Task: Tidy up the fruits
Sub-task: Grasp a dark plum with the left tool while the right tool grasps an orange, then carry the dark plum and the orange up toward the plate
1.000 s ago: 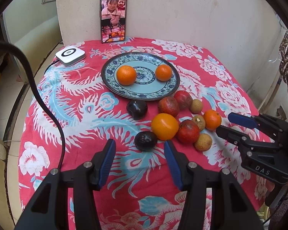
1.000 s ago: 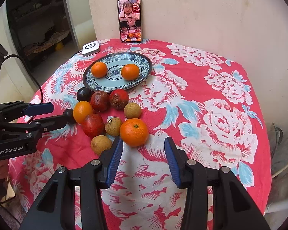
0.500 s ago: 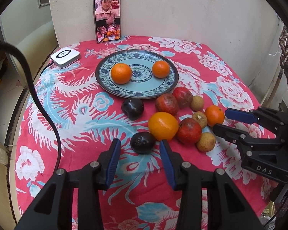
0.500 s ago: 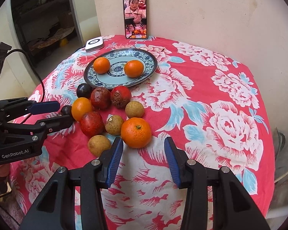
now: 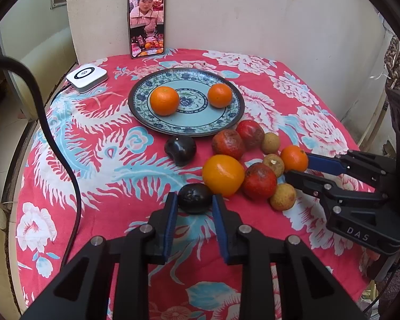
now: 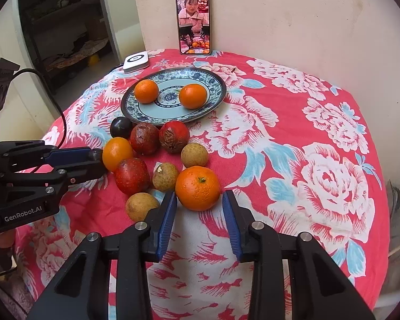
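At the left, the left gripper [image 5: 194,204] has just closed its fingers onto a dark plum [image 5: 195,198] lying on the table [image 5: 98,144], the blue pads pinching it from both sides. Next to it lie an orange-yellow fruit [image 5: 223,174] and red and brown fruits. Behind them a blue patterned plate [image 5: 186,126] carries two tangerines. At the right, the right gripper [image 6: 199,204] has been closing; its fingers flank a tangerine [image 6: 198,188], and whether they touch it I cannot tell.
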Demonstrator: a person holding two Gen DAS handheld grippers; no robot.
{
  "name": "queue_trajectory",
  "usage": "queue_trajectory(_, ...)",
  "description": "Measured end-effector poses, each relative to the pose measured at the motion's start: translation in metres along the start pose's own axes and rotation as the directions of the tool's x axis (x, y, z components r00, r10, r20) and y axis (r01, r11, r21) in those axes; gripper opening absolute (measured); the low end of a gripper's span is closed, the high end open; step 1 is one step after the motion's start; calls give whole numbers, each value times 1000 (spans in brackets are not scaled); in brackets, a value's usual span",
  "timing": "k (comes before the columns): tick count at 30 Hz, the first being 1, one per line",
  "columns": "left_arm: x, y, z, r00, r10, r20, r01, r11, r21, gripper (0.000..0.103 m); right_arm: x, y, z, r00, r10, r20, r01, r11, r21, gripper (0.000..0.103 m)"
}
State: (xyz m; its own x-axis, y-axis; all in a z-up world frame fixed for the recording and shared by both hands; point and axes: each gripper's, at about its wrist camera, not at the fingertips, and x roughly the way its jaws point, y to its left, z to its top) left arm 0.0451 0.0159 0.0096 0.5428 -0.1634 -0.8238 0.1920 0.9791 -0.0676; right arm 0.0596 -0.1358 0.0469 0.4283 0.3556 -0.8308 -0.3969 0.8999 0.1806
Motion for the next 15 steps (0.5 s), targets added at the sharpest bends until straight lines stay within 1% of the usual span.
queue_trajectory(15,-9,0,0,1000,-2,9,2,1000,-16,27,-12,0,-5,1000,1,25,-2,1000,31,33)
